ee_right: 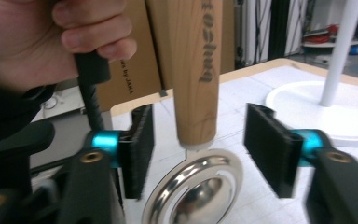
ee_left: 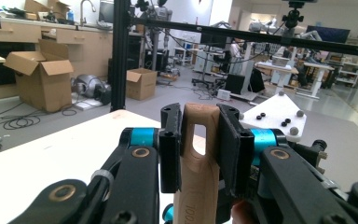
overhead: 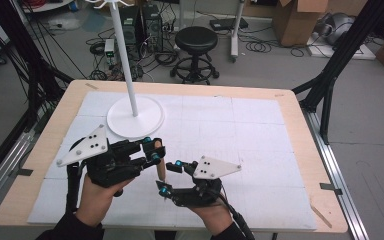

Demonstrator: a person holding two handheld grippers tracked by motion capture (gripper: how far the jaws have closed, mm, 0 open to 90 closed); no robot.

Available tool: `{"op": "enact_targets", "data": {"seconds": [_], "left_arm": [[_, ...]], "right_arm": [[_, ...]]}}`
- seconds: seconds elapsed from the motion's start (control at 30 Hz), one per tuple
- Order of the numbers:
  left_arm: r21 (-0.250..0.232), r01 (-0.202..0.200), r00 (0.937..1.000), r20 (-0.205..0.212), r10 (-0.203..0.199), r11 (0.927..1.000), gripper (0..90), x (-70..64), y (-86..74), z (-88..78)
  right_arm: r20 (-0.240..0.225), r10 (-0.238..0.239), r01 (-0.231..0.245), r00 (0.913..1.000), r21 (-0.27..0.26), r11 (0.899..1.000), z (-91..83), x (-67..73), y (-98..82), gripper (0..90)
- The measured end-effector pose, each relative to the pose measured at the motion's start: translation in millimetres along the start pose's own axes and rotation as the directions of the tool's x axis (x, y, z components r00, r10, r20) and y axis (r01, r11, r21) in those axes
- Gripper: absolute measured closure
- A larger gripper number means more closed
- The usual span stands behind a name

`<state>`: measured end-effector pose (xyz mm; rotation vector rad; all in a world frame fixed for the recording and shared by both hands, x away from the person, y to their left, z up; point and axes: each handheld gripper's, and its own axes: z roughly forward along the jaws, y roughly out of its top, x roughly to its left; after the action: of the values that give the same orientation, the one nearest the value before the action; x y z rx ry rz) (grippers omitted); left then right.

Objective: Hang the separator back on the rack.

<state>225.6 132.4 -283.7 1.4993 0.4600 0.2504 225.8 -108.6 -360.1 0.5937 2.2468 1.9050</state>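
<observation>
A utensil with a wooden handle (overhead: 160,169) hangs upright above the white mat. My left gripper (overhead: 153,150) is shut on the handle's upper end. In the left gripper view the black pads (ee_left: 170,154) press on both sides of the slotted handle (ee_left: 199,172). Lower and to the right, my right gripper (overhead: 170,176) stands open. In the right gripper view its two pads (ee_right: 140,149) flank the handle's lower end (ee_right: 193,70) with a gap on each side. Just below the handle sits the shiny round metal bowl (ee_right: 198,193) of the utensil.
A white coat stand with a round base (overhead: 135,117) and a thin pole rises at the table's back left. The wooden table (overhead: 300,130) is covered by a white mat. Behind it are a black stool (overhead: 196,40), cables and cardboard boxes (overhead: 295,20).
</observation>
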Motion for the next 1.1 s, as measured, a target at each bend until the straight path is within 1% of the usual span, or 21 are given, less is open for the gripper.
{"op": "enact_targets", "data": {"seconds": [0.03,0.13,0.2,0.23,0.27,0.33,0.43,0.5,0.57,0.67,0.7,0.77,0.8,0.83,0.87,0.93,1.03,1.1], "left_arm": [[-0.001,-0.001,1.0000,-0.005,0.001,1.0000,71.6,-1.0,-0.4,1.1],[-0.002,0.003,1.0000,-0.009,-0.003,1.0000,71.6,-3.6,-1.6,4.2],[-0.004,0.007,0.9999,-0.013,-0.007,1.0000,71.6,-5.4,-2.4,5.7],[-0.008,0.005,0.9999,-0.016,-0.005,1.0000,71.6,-6.2,-2.5,6.0],[-0.010,0.007,0.9998,-0.019,-0.007,0.9999,71.6,-6.8,-2.4,6.1],[-0.016,0.004,0.9996,-0.028,-0.005,0.9999,71.6,-6.9,-2.3,5.8],[-0.023,0.009,0.9993,-0.036,-0.010,0.9997,71.6,-5.1,-1.5,4.3],[-0.028,0.018,0.9990,-0.041,-0.019,0.9994,71.6,-3.4,-1.4,2.9],[-0.032,0.027,0.9988,-0.040,-0.028,0.9991,71.5,-1.3,-1.8,1.0],[-0.037,0.042,0.9985,-0.034,-0.043,0.9984,71.4,1.4,-3.0,-1.7],[-0.040,0.053,0.9984,-0.020,-0.054,0.9978,71.3,2.7,-3.7,-2.1],[-0.039,0.070,0.9976,0.000,-0.070,0.9968,70.3,5.4,-4.8,-3.7],[-0.044,0.087,0.9961,0.019,-0.087,0.9952,64.2,7.6,-5.5,-4.1],[-0.034,0.110,0.9938,0.018,-0.109,0.9933,52.5,9.7,-5.9,-4.5],[-0.020,0.123,0.9921,0.025,-0.123,0.9922,45.6,11.6,-6.5,-5.3],[-0.004,0.132,0.9900,0.051,-0.132,0.9912,37.7,15.0,-7.9,-8.9],[0.001,0.131,0.9843,0.119,-0.130,0.9913,36.2,18.0,-9.2,-14.6],[0.013,0.123,0.9796,0.158,-0.123,0.9923,36.2,19.2,-10.0,-17.5]], "right_arm": [[0.007,0.001,-0.001,1.0000,-0.001,1.000,-0.3,0.4,0.0,46.2],[0.019,-0.016,0.016,0.9997,-0.006,1.000,-0.7,2.4,-0.1,52.9],[0.025,-0.025,0.025,0.9994,0.003,1.000,-0.1,3.5,-0.5,57.8],[0.031,-0.023,0.023,0.9992,0.006,1.000,0.2,3.3,-1.0,59.3],[0.033,-0.025,0.025,0.9991,0.007,1.000,0.1,2.7,-1.8,64.0],[0.030,-0.024,0.023,0.9993,0.006,1.000,-0.8,2.6,-2.5,68.5],[0.060,-0.031,0.031,0.9977,-0.005,0.999,-2.2,3.1,-2.4,69.1],[0.076,-0.026,0.027,0.9968,-0.009,1.000,-3.3,3.9,-2.3,69.3],[0.094,-0.040,0.041,0.9947,-0.015,0.999,-4.0,4.3,-2.0,69.5],[0.091,-0.040,0.041,0.9950,-0.007,0.999,-4.2,5.6,-1.2,69.8],[0.089,-0.044,0.044,0.9950,-0.001,0.999,-3.9,5.6,-0.6,69.9],[0.073,-0.043,0.042,0.9964,0.012,0.999,-3.3,6.2,-0.1,70.1],[0.063,-0.042,0.041,0.9971,0.015,0.999,-3.1,6.2,-0.2,70.1],[0.055,-0.032,0.031,0.9980,0.017,0.999,-2.9,5.6,-0.1,70.2],[0.047,-0.024,0.023,0.9986,0.019,1.000,-3.0,4.9,-0.2,70.2],[0.018,-0.013,0.013,0.9997,0.016,1.000,-4.0,3.1,0.5,70.2],[-0.038,-0.002,0.003,0.9993,0.008,1.000,-5.3,1.6,1.8,70.2],[-0.102,0.012,-0.011,0.9948,0.004,1.000,-5.2,-0.3,2.2,70.2]]}}
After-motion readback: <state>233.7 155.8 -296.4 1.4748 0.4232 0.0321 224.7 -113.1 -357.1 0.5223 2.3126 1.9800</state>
